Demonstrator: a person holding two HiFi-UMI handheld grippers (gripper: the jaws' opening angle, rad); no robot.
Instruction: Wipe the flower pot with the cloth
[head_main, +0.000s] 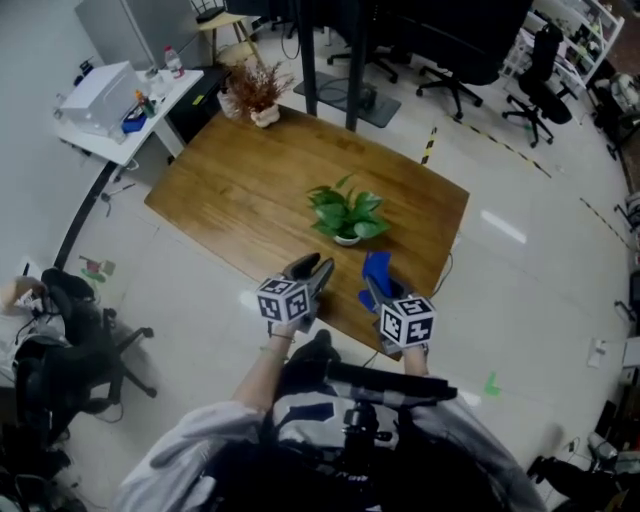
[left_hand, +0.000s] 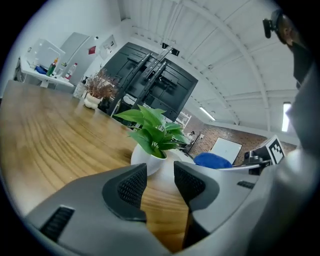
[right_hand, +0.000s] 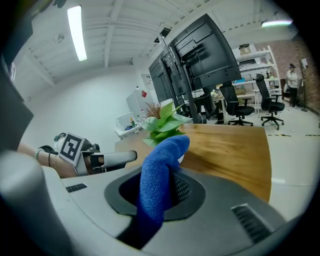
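A small white flower pot (head_main: 346, 238) with a green leafy plant (head_main: 347, 212) stands on the wooden table (head_main: 230, 190), towards its near edge. My left gripper (head_main: 312, 268) hovers just short of the pot on its near left, jaws open and empty. In the left gripper view the pot (left_hand: 147, 156) sits just beyond the open pads (left_hand: 131, 186). My right gripper (head_main: 376, 290) is shut on a blue cloth (head_main: 377, 268) just to the pot's near right. In the right gripper view the cloth (right_hand: 159, 172) sticks up from the jaws and hides most of the pot; the leaves (right_hand: 162, 122) show behind it.
A pot of dried brown twigs (head_main: 258, 95) stands at the table's far corner. A white side table (head_main: 120, 100) with bottles and a box is at the far left. Black office chairs (head_main: 75, 345) stand on the floor at the left and at the far right (head_main: 540, 85).
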